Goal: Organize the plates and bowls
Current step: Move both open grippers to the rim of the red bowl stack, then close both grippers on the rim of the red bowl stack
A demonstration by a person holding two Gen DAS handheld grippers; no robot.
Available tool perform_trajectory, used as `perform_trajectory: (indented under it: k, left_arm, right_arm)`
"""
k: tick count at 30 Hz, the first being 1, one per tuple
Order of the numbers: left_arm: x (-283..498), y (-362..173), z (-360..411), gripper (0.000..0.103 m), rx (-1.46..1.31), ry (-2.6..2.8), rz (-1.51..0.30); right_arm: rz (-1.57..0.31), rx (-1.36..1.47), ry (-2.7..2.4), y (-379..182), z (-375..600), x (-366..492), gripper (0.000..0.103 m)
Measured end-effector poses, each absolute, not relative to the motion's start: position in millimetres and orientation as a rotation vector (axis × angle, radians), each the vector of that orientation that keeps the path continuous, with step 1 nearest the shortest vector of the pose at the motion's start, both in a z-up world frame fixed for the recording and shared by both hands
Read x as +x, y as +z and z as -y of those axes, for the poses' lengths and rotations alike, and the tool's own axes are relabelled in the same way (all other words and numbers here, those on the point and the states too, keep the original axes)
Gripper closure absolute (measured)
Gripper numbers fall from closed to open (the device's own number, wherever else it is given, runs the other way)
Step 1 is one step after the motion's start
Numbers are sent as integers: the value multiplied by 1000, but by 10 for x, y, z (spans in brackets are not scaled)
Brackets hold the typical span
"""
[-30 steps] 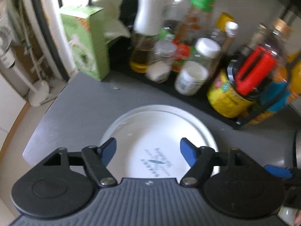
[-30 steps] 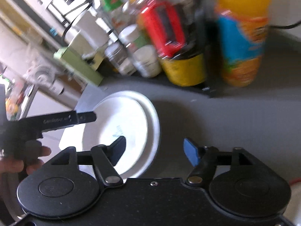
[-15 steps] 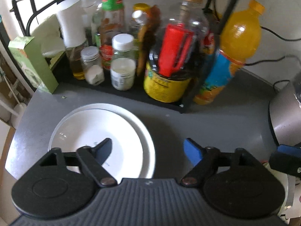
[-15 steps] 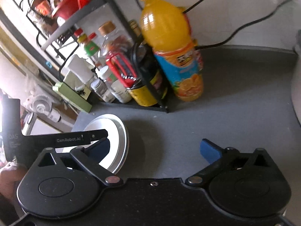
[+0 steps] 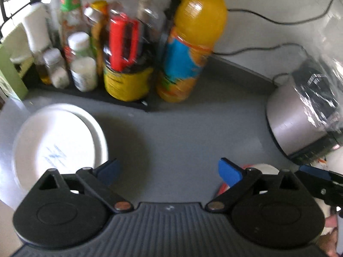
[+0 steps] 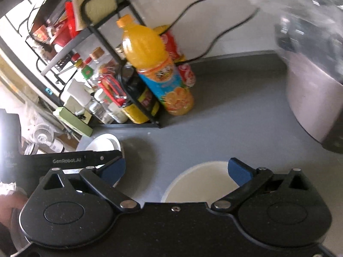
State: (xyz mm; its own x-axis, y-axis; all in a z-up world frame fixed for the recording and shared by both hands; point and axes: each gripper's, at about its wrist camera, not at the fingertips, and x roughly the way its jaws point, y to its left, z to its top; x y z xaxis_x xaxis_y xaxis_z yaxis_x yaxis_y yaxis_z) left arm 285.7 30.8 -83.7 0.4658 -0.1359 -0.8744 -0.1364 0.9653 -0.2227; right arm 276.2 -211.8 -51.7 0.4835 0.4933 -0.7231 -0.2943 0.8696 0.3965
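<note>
Both grippers have swung away from the stacked white plates [image 5: 57,143], which now sit at the left on the grey counter [image 5: 182,132]. Left gripper [image 5: 168,170] has just been opening, jaws wide with nothing between them; right gripper [image 6: 176,169] gapes wide, empty too. Only the right wrist view shows a cream bowl [image 6: 201,182] just below its fingers, apparently empty. Left view catches just a red-rimmed sliver. On the rack [image 6: 137,124], bottles crowd together; an orange juice bottle [image 5: 188,49] stands beside it.

Open grey counter [image 5: 171,132] mid; bottle rack [image 5: 96,94] behind, cooker [image 5: 300,120] right, stacked plates [image 5: 57,145] left, bowl [image 6: 201,184] near.
</note>
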Motion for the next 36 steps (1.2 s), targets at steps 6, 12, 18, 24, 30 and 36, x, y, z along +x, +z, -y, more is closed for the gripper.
perform_trajectory:
  k: [6,12,18,24,30,36]
  left_arm:
    - [2777,-877,78,5,-273,-64,-1112]
    - [2750,-920,397,5,-255,-99,-1119]
    - [2716,-1077,603,5,-248,-103,-1155]
    - [2685,-1249,642,8,-247,-78,-1188]
    - [2684,-1409,529,25,-340,-65,-1239]
    - [2754,-1576,462,55,-397,-64,-1288]
  right_arm:
    - [-951,233,446,-600,2453,2644,0]
    - [-975,250,409,-731,2710,2574,0]
    - [-1015,252,377,-912,2868,2531,0]
    - [-1067,262,352,-1130,2903,2482,6]
    - [-1162,333,360,-1396,2949,2480,47]
    - [-1190,383,356,-1494,2955,2504,59]
